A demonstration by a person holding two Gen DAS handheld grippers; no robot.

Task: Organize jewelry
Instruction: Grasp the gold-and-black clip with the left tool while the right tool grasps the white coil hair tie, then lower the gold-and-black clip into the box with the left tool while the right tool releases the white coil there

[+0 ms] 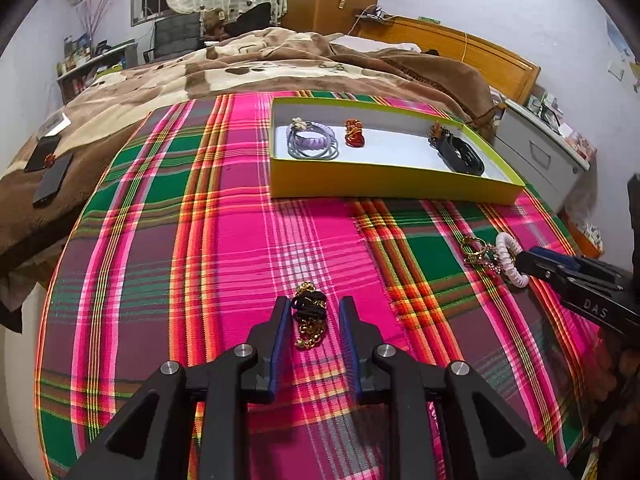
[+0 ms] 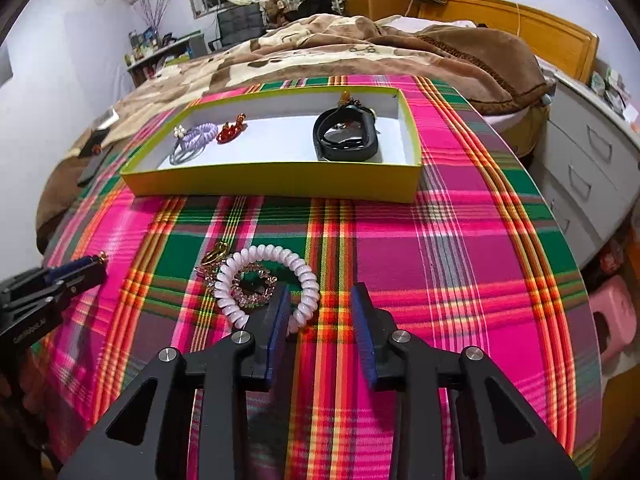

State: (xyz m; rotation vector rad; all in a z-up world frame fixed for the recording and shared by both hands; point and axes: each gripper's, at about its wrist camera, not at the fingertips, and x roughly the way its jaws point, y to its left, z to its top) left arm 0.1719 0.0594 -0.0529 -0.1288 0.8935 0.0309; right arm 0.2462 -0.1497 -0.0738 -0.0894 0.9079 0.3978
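A yellow-green tray (image 1: 384, 188) (image 2: 280, 190) sits on the plaid cloth, holding purple hair ties (image 1: 310, 142) (image 2: 194, 140), a red ornament (image 1: 354, 136) (image 2: 230, 131) and a black band (image 1: 462, 154) (image 2: 346, 136). My left gripper (image 1: 314, 308) is open, its fingers on either side of a black and gold jewelry piece (image 1: 309, 314) lying on the cloth. My right gripper (image 2: 320, 296) is open, its left finger over a pale pink spiral hair tie (image 2: 266, 284) (image 1: 510, 258) that rings a rhinestone brooch (image 2: 256, 286). A gold piece (image 2: 216, 256) (image 1: 476, 250) lies beside it.
The plaid cloth (image 1: 224, 240) (image 2: 460, 260) covers a round table. A bed with a brown blanket (image 1: 248, 64) lies behind it. White drawers (image 2: 588, 160) stand to the right, and a pink stool (image 2: 616, 312) below. Dark phones (image 1: 50, 172) lie on the blanket at left.
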